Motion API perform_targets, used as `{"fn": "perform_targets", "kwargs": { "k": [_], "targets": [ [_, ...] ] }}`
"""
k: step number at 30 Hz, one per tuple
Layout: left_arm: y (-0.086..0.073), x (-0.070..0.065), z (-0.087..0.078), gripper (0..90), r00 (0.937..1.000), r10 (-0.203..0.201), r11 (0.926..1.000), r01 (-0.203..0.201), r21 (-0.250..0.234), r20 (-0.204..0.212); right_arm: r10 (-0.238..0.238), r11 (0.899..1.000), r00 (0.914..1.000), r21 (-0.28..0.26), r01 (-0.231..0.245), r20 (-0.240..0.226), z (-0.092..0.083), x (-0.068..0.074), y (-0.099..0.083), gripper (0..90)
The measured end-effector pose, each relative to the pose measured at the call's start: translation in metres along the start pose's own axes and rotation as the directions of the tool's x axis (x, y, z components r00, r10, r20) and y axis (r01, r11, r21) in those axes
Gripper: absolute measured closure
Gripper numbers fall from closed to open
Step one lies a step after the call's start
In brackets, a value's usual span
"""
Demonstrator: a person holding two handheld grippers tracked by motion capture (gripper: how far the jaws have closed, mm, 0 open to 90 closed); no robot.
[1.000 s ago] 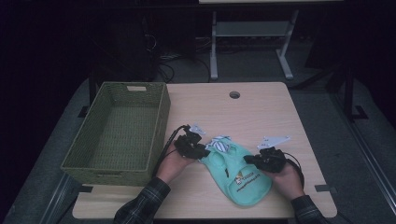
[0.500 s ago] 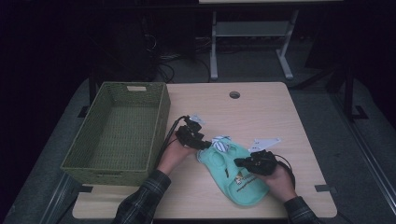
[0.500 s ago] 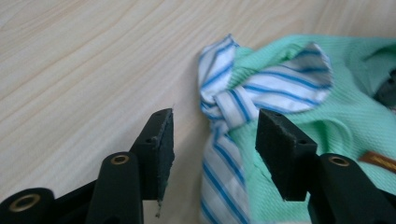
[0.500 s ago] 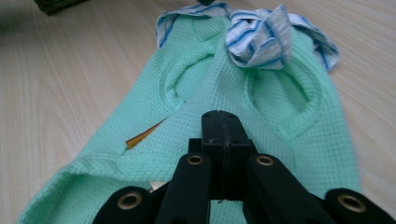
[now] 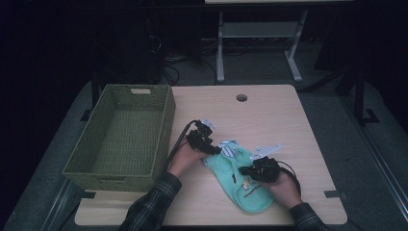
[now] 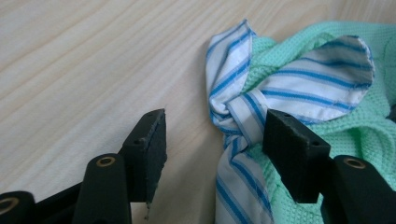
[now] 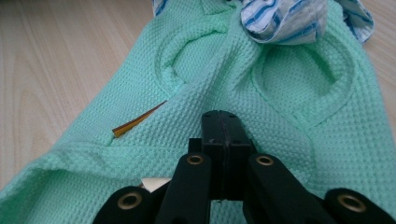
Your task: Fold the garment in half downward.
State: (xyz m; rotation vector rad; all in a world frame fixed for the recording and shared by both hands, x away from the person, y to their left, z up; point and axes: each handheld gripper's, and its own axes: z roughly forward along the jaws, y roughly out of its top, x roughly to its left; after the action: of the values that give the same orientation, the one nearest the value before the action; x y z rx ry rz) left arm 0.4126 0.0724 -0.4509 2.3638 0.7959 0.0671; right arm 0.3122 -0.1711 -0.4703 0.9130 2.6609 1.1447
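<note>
Left gripper view: left tongs (image 6: pixel 212 140) opening beside the striped collar (image 6: pixel 289 88); right tongs (image 7: pixel 223 135) closed over the green garment (image 7: pixel 289 93).

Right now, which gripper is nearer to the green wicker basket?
Left. The left gripper sits just right of the basket, at the garment's striped collar; the right gripper lies farther right, over the mint garment.

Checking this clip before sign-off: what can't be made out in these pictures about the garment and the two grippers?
- Right gripper: jaws shut over the green garment; whether they pinch fabric is hidden by the jaws.
- Printed patch on the garment: too small in the high view to read.
- Striped collar: its lower end is cut off by the left gripper view's bottom edge.
- Left gripper: open beside the collar.
</note>
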Motion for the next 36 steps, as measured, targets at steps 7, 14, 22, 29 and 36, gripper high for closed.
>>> {"fn": "perform_targets", "kwargs": {
  "k": [7,14,22,29,36],
  "targets": [
    [-0.002,-0.008,0.006,38.4,0.9998,0.020,0.9997,-0.020,0.017,0.008,-0.009,1.000,0.9999,-0.003,0.009,0.004,0.000,0.000,0.000,89.7],
    [-0.002,-0.014,0.006,52.3,0.9988,0.035,0.9990,-0.036,0.028,0.033,-0.008,1.000,1.0000,-0.003,0.008,0.003,0.000,0.000,0.000,89.7],
    [-0.003,-0.015,0.006,74.6,0.9950,0.006,0.9992,-0.010,0.040,0.100,-0.007,1.000,1.0000,-0.002,0.007,0.004,0.000,0.000,0.000,89.7],
    [0.001,-0.020,0.004,83.9,0.9978,0.051,0.9964,-0.054,0.065,0.041,-0.006,1.000,1.0000,-0.001,0.006,0.005,0.000,0.000,0.000,89.7],
    [0.002,-0.011,-0.014,84.6,0.9989,0.046,0.9985,-0.046,0.031,-0.009,-0.008,1.000,1.0000,0.000,0.008,0.002,0.000,-0.001,0.000,89.8]
  ]
}}
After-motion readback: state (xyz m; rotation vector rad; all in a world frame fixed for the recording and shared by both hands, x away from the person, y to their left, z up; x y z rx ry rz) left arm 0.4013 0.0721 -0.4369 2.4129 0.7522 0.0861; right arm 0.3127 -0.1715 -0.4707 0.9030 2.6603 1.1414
